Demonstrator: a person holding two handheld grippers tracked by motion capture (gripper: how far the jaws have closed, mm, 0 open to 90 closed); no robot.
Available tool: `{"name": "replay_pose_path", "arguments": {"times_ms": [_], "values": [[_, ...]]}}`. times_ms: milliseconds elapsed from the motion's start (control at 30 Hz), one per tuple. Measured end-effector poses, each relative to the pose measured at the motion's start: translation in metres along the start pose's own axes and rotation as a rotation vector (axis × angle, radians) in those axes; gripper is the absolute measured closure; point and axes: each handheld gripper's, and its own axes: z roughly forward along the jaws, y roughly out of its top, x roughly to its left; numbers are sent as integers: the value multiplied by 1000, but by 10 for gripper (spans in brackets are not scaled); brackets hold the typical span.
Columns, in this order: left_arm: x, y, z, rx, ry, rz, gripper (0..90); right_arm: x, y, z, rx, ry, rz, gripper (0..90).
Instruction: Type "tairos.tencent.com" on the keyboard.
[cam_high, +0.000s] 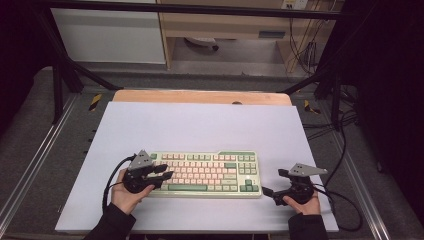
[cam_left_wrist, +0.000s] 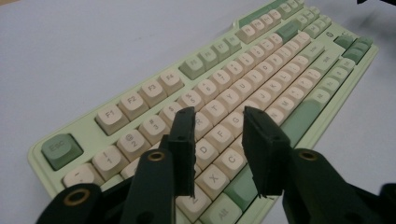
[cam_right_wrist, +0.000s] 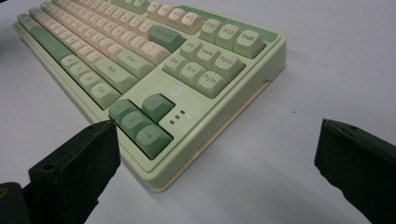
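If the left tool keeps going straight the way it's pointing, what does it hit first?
Most likely the keyboard. The left tool hangs over its left letter keys, open jaws angled down and along the rows. The keycaps near R and T look first in line, though height above them is unclear.

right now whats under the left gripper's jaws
The left gripper hangs over the keyboard; between its jaws cream letter keys show. The keys directly beneath each jaw are covered.

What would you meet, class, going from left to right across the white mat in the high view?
Left gripper at the keyboard's left end → green and cream keyboard → bare strip of white mat → right gripper, off the keyboard's right end.
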Motion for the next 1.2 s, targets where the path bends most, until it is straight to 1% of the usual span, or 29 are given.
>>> {"name": "replay_pose_path", "arguments": {"times_ms": [33,167,200,267,367,500,533,567,667,733,833,933,1033,1133,1200], "values": [[-1,2,2,-1,1,3,684,0,0,0,1,-2,2,8],[-6,6,9,9,-3,18,742,0,0,0,0,0,1,7],[-6,7,10,12,-3,22,742,0,0,0,0,0,1,7],[-8,9,14,18,-1,28,770,0,0,0,-1,1,0,8],[-10,11,17,20,-3,26,829,0,0,0,1,2,3,7],[-12,13,22,27,-1,27,876,0,0,0,2,0,2,8],[-12,14,23,28,0,29,876,0,0,0,2,0,2,8],[-12,15,25,29,0,25,898,0,0,0,2,0,1,8],[-14,17,29,34,-1,32,900,0,0,0,3,0,1,7],[-14,19,32,43,3,28,900,0,0,0,3,0,1,7],[-14,20,37,43,1,20,900,0,0,0,6,-2,-2,8],[-14,20,43,52,13,22,900,0,0,0,8,-3,-3,7],[-13,21,47,49,15,10,900,0,0,1,8,-3,-6,7],[-13,20,51,52,28,13,900,0,0,1,7,-3,-3,7],[-13,20,53,53,30,15,900,0,0,0,7,-4,-4,7]]}}
